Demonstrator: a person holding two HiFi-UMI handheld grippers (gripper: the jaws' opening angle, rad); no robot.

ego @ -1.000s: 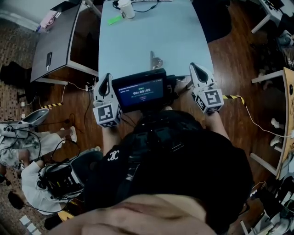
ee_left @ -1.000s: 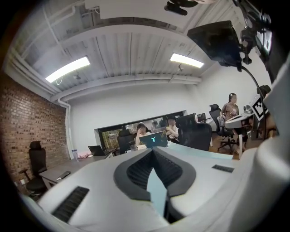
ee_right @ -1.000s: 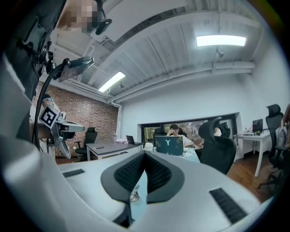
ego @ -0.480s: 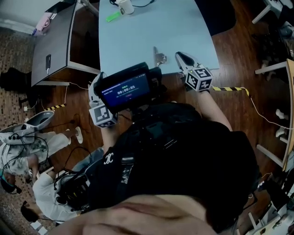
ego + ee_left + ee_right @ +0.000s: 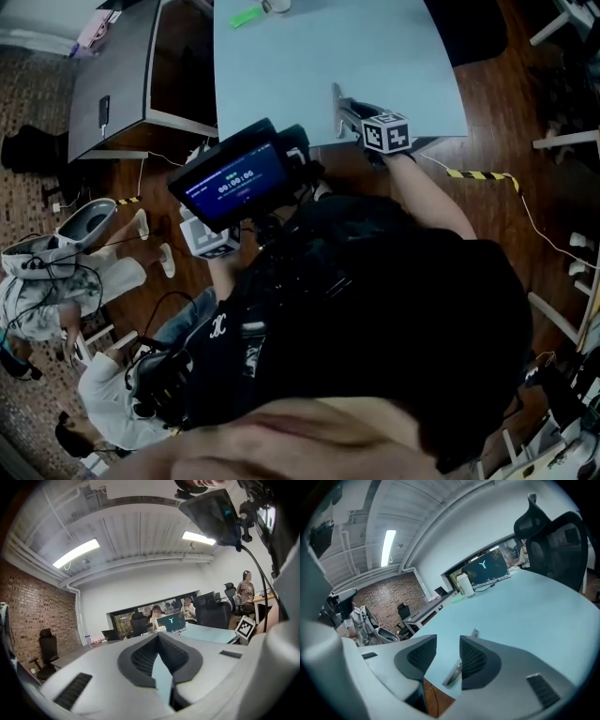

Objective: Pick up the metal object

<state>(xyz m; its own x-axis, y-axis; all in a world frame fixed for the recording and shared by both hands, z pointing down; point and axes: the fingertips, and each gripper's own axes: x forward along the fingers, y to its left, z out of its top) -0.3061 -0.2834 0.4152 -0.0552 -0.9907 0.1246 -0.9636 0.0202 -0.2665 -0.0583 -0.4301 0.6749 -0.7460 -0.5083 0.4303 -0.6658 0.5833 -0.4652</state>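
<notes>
The metal object (image 5: 337, 97) is a slim silvery piece lying near the front edge of the light blue table (image 5: 309, 47). My right gripper (image 5: 348, 111) reaches over that edge with its marker cube (image 5: 385, 132) behind. In the right gripper view the jaws of the right gripper (image 5: 447, 645) are opening, and the metal object (image 5: 453, 672) lies between them, close to the right pad (image 5: 472, 657), not pressed. My left gripper (image 5: 158, 638) is off the table, tips together, nothing between. In the head view only its cube (image 5: 212, 242) shows under the screen.
A dark screen (image 5: 234, 176) on a rig hangs in front of my chest. A green item (image 5: 246, 16) and a white cup (image 5: 276, 5) sit at the table's far end. A grey desk (image 5: 122, 66) stands left. People sit on the floor at lower left.
My right gripper has moved forward and left from beside the table's front edge up to the metal object. The left gripper has dropped back behind the screen.
</notes>
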